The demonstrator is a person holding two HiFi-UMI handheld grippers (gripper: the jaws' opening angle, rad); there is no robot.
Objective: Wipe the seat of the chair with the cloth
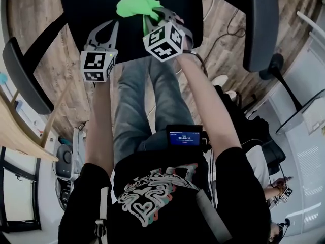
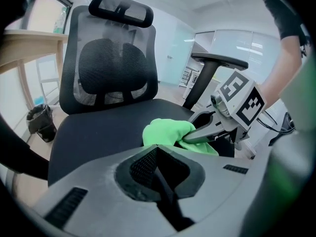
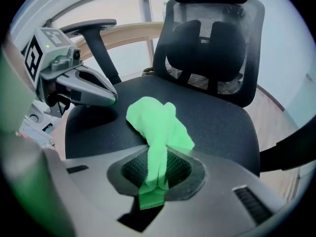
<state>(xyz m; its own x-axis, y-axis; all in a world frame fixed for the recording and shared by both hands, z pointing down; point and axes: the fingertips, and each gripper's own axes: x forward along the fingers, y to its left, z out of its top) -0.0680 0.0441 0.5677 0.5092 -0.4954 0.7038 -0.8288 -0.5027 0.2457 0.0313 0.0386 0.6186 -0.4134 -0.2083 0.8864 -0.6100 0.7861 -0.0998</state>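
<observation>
The black chair seat fills the top of the head view. A bright green cloth lies bunched on it near the front edge. My right gripper is shut on the cloth. In the right gripper view a strip of the cloth runs back between that gripper's jaws. My left gripper hovers just left of the cloth, over the seat's front, shut on nothing. In the left gripper view its tips meet in front of the cloth, with the right gripper beyond.
Black armrests flank the seat. The mesh backrest rises at its far side. A wooden desk stands at the left. A cable and another chair's base lie on the wood floor at the right.
</observation>
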